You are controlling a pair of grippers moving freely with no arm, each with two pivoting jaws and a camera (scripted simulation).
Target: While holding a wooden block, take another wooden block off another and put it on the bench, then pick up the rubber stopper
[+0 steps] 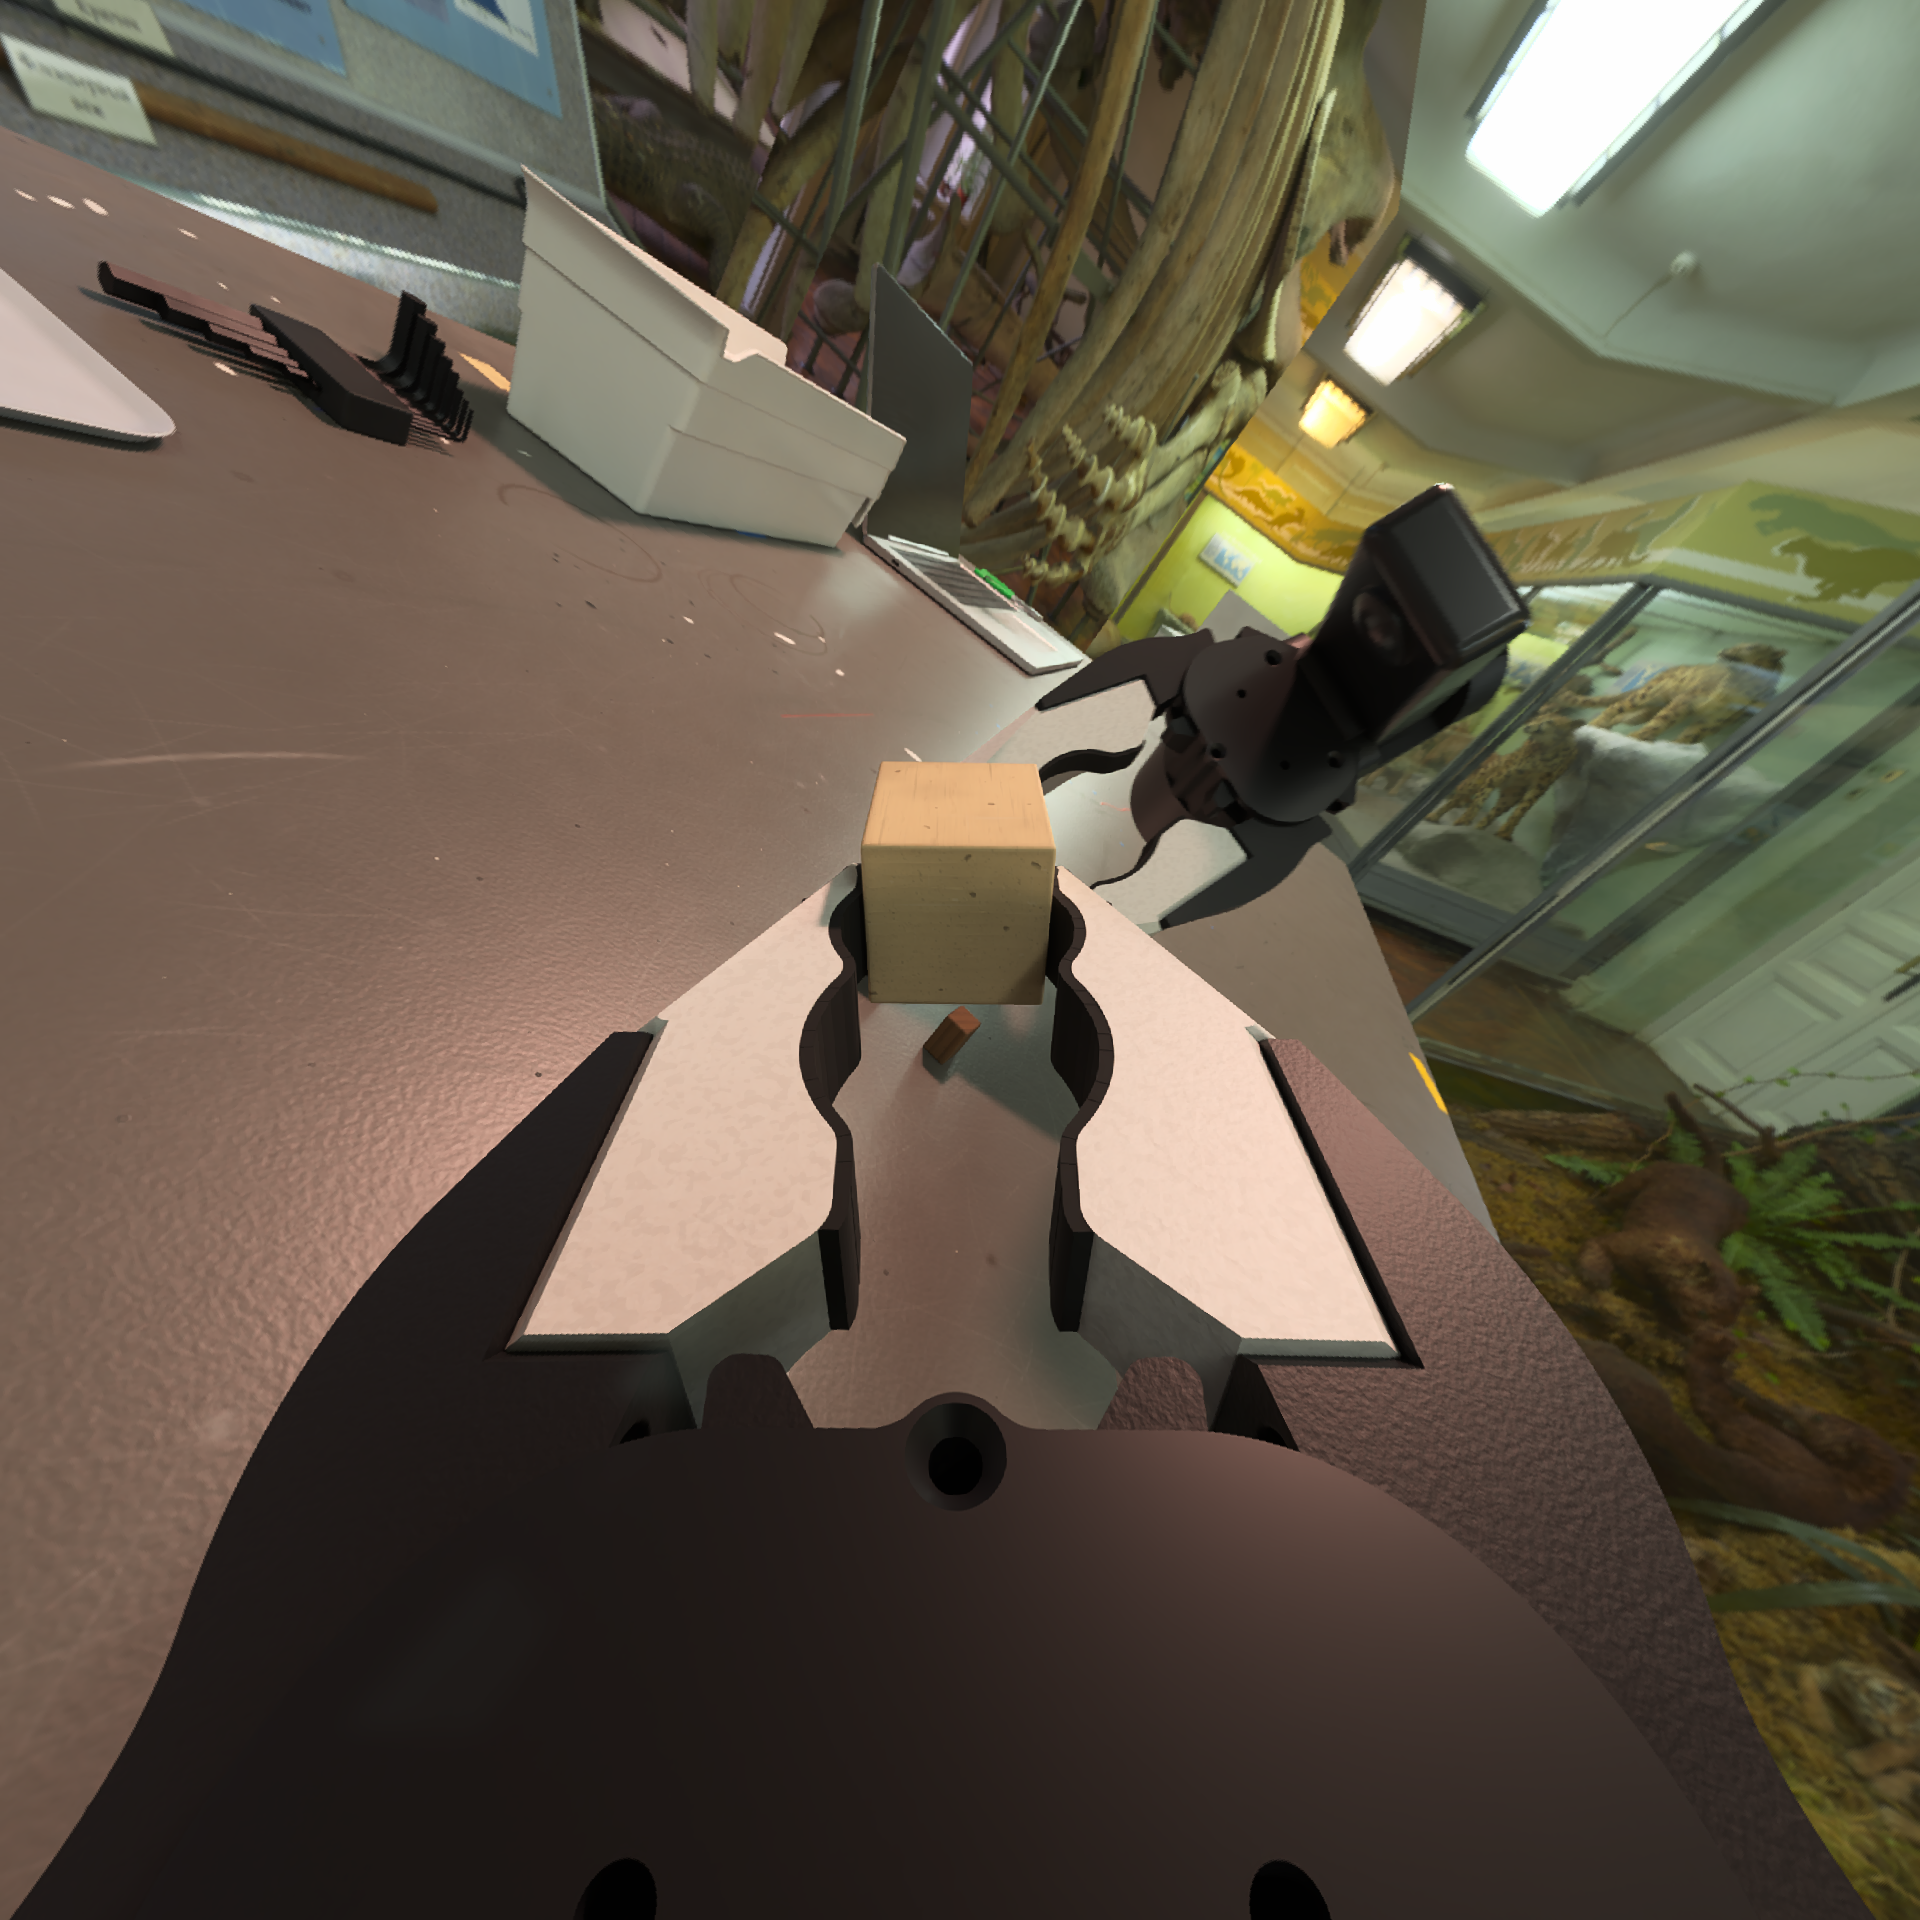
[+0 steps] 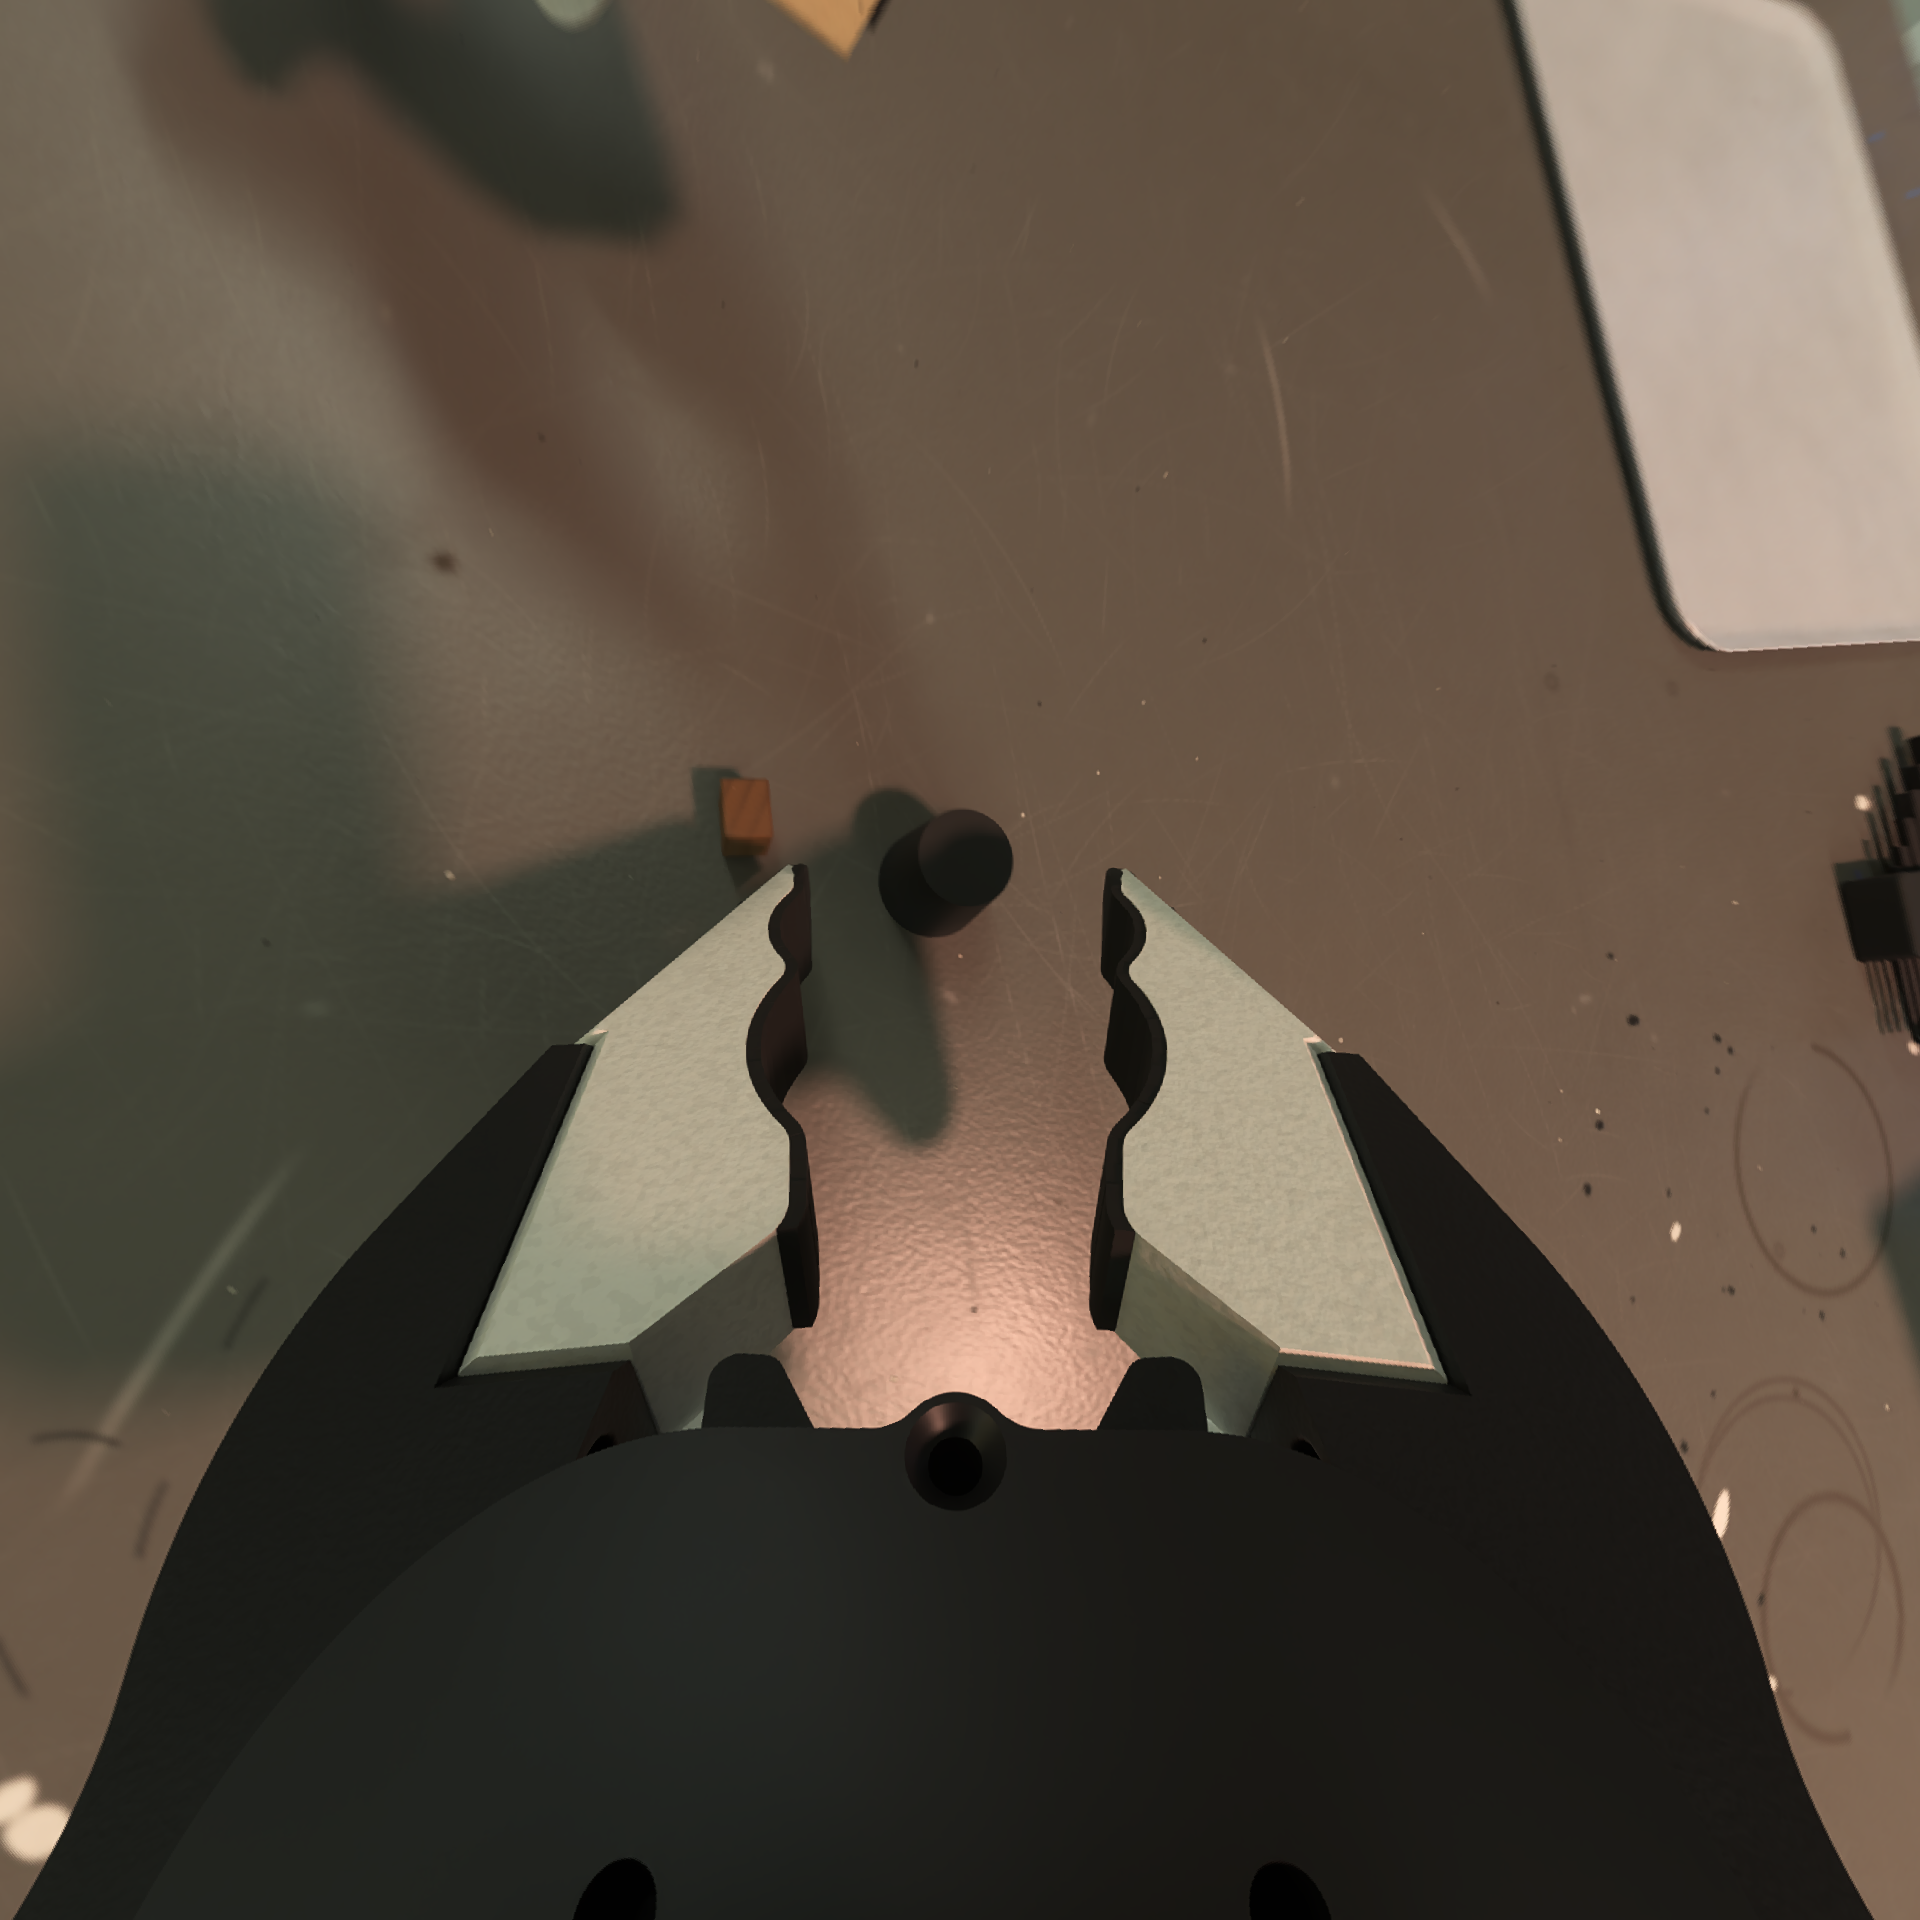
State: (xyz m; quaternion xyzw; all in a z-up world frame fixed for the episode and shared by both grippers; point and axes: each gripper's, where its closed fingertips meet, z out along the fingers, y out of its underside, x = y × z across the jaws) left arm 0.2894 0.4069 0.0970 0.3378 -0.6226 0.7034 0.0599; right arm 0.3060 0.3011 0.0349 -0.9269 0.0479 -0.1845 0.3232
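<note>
Left gripper pinches pale wooden block; small brown block lies on bench. Right gripper, spread, above black rubber stopper; pickup remains.

Pale cubic wooden block: smooth, faint grain, few dark specks, matt. Small reddish-brown wooden block: matt. Black cylindrical rubber stopper: dull, smooth. Grey-brown bench top: pebbled, scratched, soft sheen. White lidded box: smooth, matt. Black hex-key set: dark, slightly glossy.
</note>
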